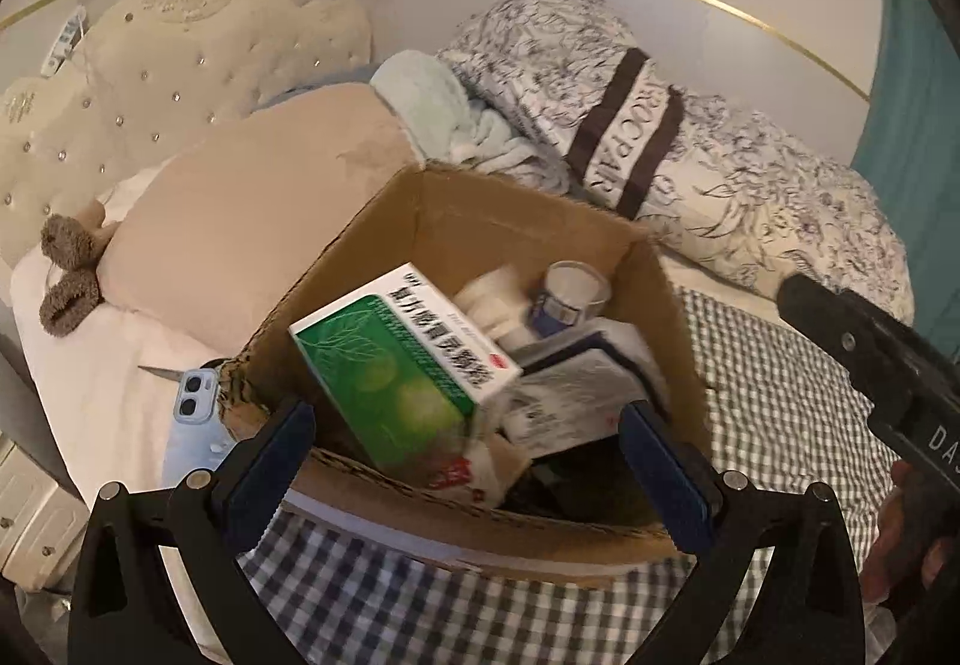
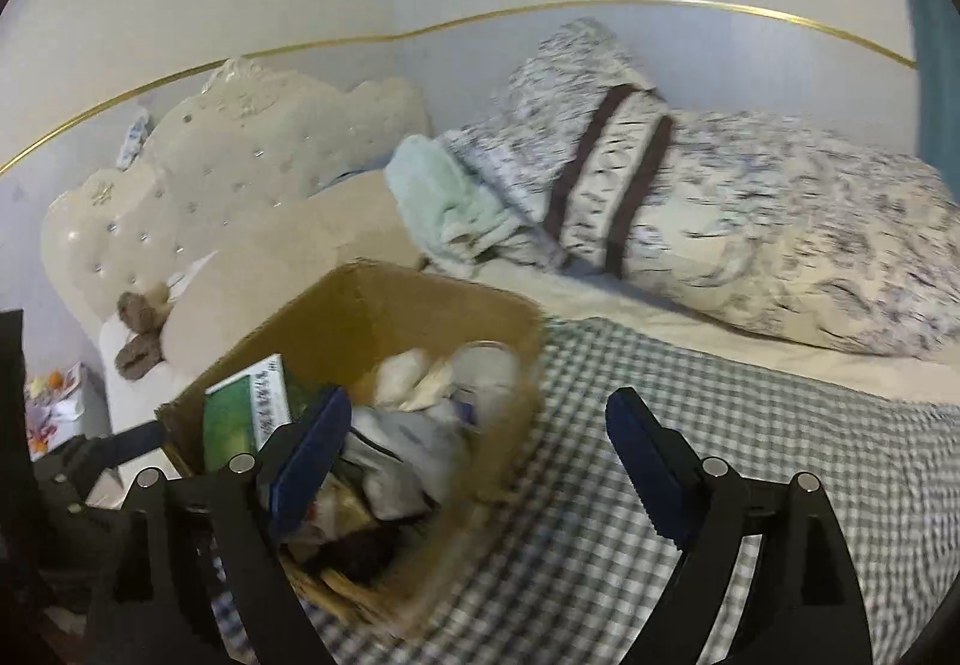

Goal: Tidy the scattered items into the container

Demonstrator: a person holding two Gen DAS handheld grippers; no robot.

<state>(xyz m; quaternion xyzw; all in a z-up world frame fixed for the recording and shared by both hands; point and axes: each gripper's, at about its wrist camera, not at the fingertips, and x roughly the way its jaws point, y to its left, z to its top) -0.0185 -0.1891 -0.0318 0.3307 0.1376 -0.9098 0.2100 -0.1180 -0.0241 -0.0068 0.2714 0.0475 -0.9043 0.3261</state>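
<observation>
Nearest the left wrist camera, the left gripper (image 1: pixel 468 449) hung over the near rim of the cardboard box (image 1: pixel 480 197), its jaws spread wide with nothing pressed between the pads. A green and white medicine box (image 1: pixel 402 359) stood tilted just beyond them, leaning inside the cardboard box and looking freshly let go. To finish this step well, that hand probably needed to back straight up and clear of the rim, so as not to knock the leaning carton or drag the cardboard wall. From the right wrist camera, the right gripper (image 2: pixel 480 455) also stood wide open and empty, one finger over the box's corner and the other over the checked blanket (image 2: pixel 750 425).

Inside the box lay a heap: the medicine carton, a small white and blue cup (image 1: pixel 570 296), a white roll (image 1: pixel 486 299), some grey and white packets (image 1: pixel 576 395) and a red-printed packet (image 1: pixel 462 476) near the front. Just outside its left wall a blue phone (image 1: pixel 192 425) lay on the white sheet, with a blade tip (image 1: pixel 159 371) beside it; these seemed the next things to collect. Farther off sat a beige pillow (image 1: pixel 252 239), a brown plush toy (image 1: pixel 69 269) and a patterned duvet (image 1: pixel 750 173).
</observation>
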